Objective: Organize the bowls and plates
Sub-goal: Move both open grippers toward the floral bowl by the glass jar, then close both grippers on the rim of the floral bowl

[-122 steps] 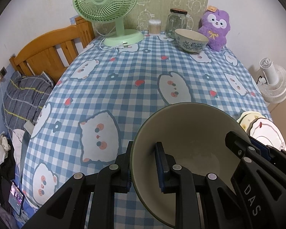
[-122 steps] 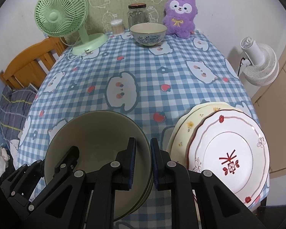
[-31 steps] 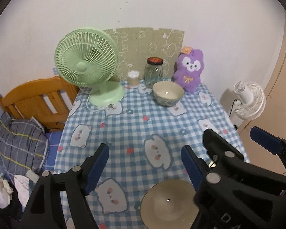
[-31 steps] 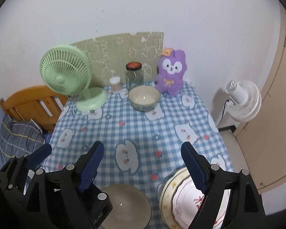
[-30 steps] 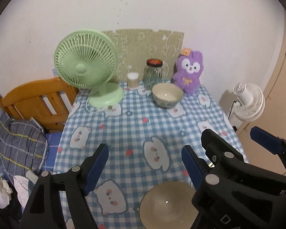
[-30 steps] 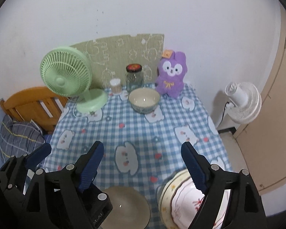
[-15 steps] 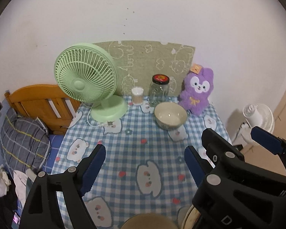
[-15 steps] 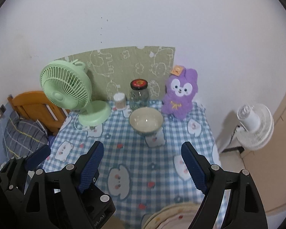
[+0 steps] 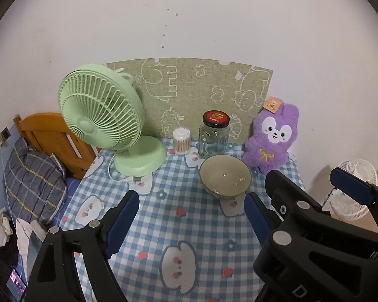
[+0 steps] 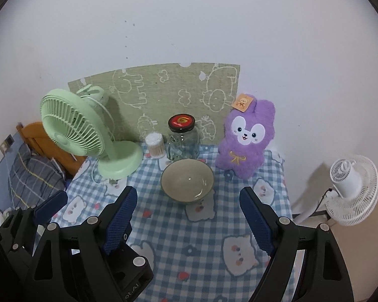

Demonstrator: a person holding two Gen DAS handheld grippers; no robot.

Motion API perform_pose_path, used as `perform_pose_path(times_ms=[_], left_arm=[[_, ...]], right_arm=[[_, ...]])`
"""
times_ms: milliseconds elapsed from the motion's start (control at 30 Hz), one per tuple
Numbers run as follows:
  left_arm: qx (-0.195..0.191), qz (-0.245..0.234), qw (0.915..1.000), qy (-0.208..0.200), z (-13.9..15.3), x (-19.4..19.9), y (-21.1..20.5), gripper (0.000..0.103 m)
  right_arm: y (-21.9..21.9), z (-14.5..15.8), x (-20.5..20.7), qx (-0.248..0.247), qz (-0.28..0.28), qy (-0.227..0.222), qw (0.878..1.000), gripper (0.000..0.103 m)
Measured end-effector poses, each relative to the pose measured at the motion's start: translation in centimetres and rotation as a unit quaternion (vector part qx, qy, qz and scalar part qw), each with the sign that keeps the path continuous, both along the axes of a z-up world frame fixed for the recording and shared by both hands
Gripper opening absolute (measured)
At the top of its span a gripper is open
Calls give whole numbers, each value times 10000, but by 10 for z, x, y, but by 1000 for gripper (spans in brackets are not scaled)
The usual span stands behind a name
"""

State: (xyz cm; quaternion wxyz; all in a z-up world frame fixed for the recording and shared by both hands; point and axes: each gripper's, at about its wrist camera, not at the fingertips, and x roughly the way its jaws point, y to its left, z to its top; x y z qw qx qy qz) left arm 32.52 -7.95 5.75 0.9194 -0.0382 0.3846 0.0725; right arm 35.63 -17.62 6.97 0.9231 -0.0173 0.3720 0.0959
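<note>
A pale bowl (image 9: 225, 178) (image 10: 186, 182) with a patterned outside stands upright and empty at the far end of the blue checked table (image 9: 163, 201) (image 10: 163, 226), in front of a glass jar. My left gripper (image 9: 190, 216) hovers over the tablecloth short of the bowl, open, jaws wide apart with nothing between them. My right gripper (image 10: 187, 214) hangs beside it to the right, also open and empty, with the bowl just beyond its fingertips. One right finger (image 9: 350, 188) shows at the edge of the left wrist view.
Along the back wall stand a green desk fan (image 9: 100, 115), a cotton-swab tub (image 9: 181, 141), a red-lidded glass jar (image 9: 215, 136) and a purple plush rabbit (image 9: 274, 138). A wooden headboard (image 9: 50, 136) and pillow lie left of the table. A white floor fan (image 10: 350, 188) stands right.
Both grippers moved forward over the table toward the far bowl, which now looks larger. The big bowl and the plate stack at the near edge dropped out of view.
</note>
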Motion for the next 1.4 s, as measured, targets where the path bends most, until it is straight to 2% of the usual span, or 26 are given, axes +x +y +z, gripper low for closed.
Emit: perform_pose_path(times_ms=[333,633,900,1033,1133,1200,1400], left_arm=[[-30,73,10000,35,-15,50,-12,87],[38,99,9998,155,-46,90,-14,86],[54,34,9995,302,-78,122,-18,82],[-27,69,9986,530,-98,136,-18,81],[52,154,9981,593,-111,144,-17,78],[112,185,9977,646,-117,149,-16,75],[113,286,9965,773,-137,162,-11,61]], right_arm=[[-13,-16,50,59,-10,-49,10000,86],[-14,-50,85,50,-12,28,10000,86],[-20,-86,116,77,-86,114,9999,85],[-21,-104,128,104,-86,196,9997,79],[-21,-116,136,113,-94,240,9996,74],[-21,-124,143,155,-97,303,9994,72],[-20,-146,157,188,-101,449,9988,58]])
